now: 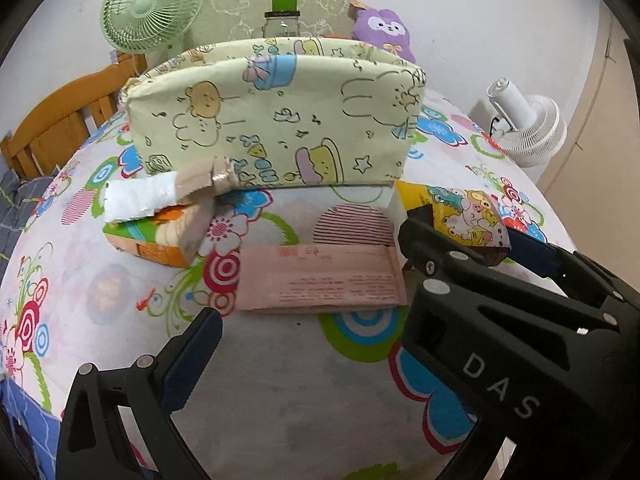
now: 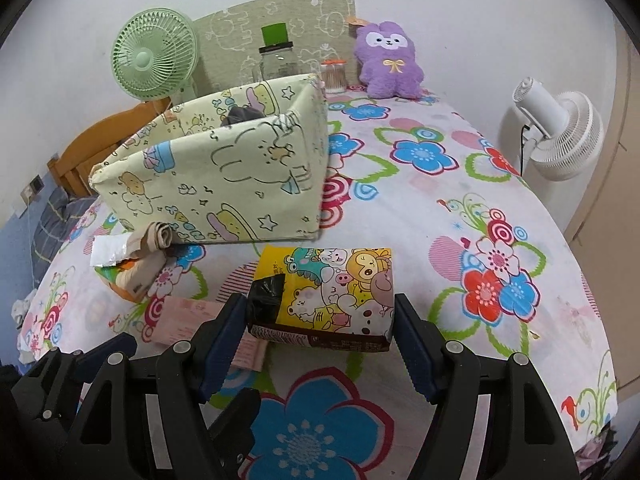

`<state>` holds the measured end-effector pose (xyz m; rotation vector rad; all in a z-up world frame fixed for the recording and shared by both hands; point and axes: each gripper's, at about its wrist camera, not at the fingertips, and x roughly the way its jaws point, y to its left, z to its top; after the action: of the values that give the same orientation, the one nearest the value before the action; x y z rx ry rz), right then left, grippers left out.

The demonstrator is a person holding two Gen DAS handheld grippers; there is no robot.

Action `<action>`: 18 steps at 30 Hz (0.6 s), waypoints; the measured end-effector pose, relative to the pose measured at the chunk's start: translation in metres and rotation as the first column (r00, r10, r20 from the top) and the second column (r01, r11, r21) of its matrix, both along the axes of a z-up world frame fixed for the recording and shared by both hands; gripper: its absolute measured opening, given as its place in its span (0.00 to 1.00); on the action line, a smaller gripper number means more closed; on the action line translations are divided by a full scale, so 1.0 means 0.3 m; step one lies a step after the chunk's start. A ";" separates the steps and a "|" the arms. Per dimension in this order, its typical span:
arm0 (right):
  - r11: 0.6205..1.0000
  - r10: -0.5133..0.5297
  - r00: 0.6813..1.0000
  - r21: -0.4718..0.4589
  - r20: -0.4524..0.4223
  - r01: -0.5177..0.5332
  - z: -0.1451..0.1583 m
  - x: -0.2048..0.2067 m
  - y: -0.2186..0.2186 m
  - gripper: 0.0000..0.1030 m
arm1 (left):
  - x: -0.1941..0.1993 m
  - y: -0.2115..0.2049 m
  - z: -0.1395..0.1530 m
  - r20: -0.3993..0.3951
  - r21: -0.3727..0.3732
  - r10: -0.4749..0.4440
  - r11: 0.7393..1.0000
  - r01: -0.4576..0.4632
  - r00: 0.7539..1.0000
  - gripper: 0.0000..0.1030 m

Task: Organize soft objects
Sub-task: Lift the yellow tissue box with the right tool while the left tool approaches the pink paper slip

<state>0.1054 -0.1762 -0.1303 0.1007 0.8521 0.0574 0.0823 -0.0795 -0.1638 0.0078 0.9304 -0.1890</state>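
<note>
The right gripper point(image 2: 320, 334) was clamped on the yellow cartoon tissue pack point(image 2: 328, 292), pads on both short ends, low centre of its view. My guess: that wide grip kept the soft pack from folding. The fabric bin point(image 2: 208, 176) sat up-left with its top open, probably the destination. The left gripper point(image 1: 308, 344) angled downward, jaws spread and empty above the pink pack point(image 1: 320, 278), mid-frame.

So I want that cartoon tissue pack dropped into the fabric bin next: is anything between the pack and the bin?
Nothing visible blocks it. The tissue pack sits between the right gripper pads, and only bare floral sheet lies between it and the fabric bin. The bin's front wall stands upright, so the pack must go over it.
</note>
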 end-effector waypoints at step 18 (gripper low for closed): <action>0.999 -0.032 0.999 0.014 -0.023 0.033 -0.031 0.029 -0.065 0.72 | 0.052 -0.056 -0.021 0.002 0.013 -0.022 1.000 0.022 1.000 1.00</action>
<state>0.1141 -0.1955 -0.1397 0.1287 0.8723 0.0320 0.0979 -0.0963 -0.1700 0.0303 0.9295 -0.2028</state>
